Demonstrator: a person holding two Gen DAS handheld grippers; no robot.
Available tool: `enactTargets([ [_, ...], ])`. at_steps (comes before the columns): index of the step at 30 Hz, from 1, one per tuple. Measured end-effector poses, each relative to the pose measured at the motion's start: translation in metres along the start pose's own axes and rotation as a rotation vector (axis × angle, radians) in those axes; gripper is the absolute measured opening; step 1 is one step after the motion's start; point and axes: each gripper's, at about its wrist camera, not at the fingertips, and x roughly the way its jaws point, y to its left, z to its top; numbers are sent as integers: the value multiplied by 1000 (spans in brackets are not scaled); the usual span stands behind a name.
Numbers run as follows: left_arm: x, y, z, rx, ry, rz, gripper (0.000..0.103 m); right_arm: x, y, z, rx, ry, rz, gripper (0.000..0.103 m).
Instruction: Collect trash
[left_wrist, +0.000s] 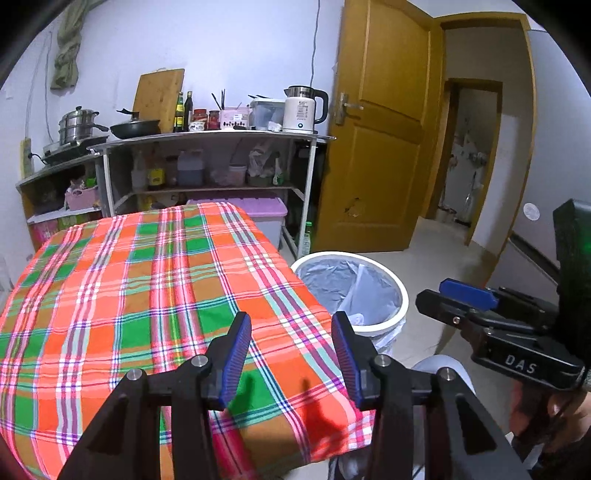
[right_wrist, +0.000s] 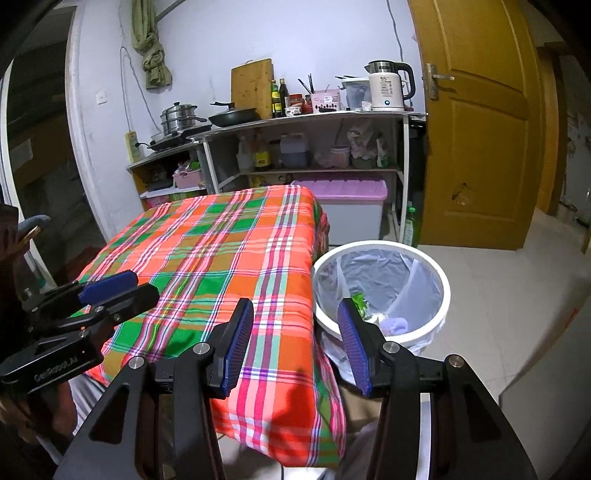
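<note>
A white round trash bin with a grey plastic liner stands on the floor at the right side of the table. Inside it lie a green wrapper, a pale purple wad and some white scraps. My left gripper hovers open over the near right corner of the plaid tablecloth, with nothing between its blue pads. My right gripper is open too and empty, held over the table's edge with its right finger above the bin. Each gripper shows in the other's view: the right gripper, the left gripper.
The orange, green and pink plaid cloth covers the whole tabletop. Behind the table stand metal shelves with pots, bottles and a kettle, and a purple-lidded box below. A brown door stands open on the right over a tiled floor.
</note>
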Motion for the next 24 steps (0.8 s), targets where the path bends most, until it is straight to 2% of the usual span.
enactTargets([
  [24,9,-2,-5,-8,24,-5,45,3,-3,-3,4,15,-16,49],
])
